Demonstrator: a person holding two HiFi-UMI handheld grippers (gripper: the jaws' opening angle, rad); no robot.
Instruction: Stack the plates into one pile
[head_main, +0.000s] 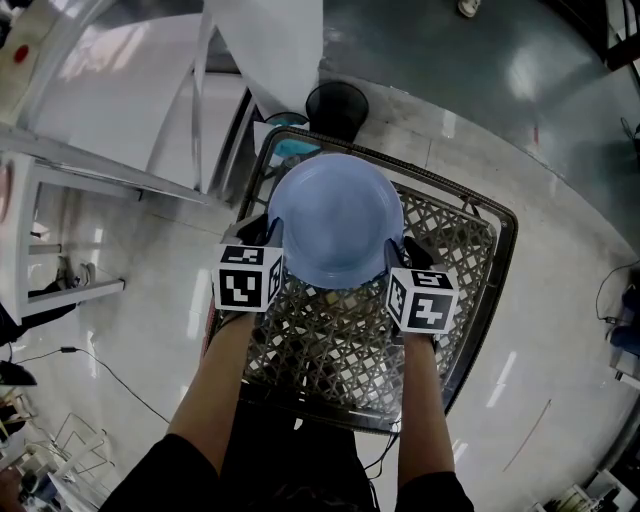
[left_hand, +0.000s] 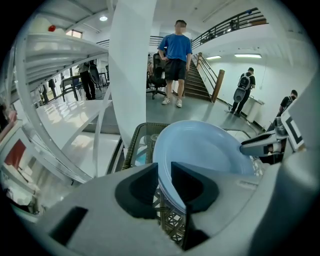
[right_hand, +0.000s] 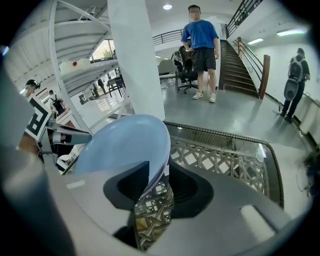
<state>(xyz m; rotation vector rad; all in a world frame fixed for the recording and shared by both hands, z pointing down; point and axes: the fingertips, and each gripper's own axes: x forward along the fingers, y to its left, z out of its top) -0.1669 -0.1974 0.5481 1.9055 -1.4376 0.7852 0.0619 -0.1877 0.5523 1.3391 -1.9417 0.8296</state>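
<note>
Risk on withdrawal: blue plate (head_main: 335, 215) dragged or tipped across the lattice counter (head_main: 457, 255) by a pad catching its rim, more so with one side leaving first. Left hand-held gripper (head_main: 271, 236) with jaws apart, left rim of plate loose in the gap; plate lying between the two, over the counter's far half; right hand-held gripper (head_main: 399, 252) likewise parted round the right rim, not clamping.

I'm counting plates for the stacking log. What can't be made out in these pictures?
- Any plates under the blue plate: head view, it covers whatever lies beneath.
- Plate rim at both grips: head view, the marker cubes of the left gripper and right gripper cover it.
- Teal item beyond the plate: head view, the plate's far rim covers most of it.
</note>
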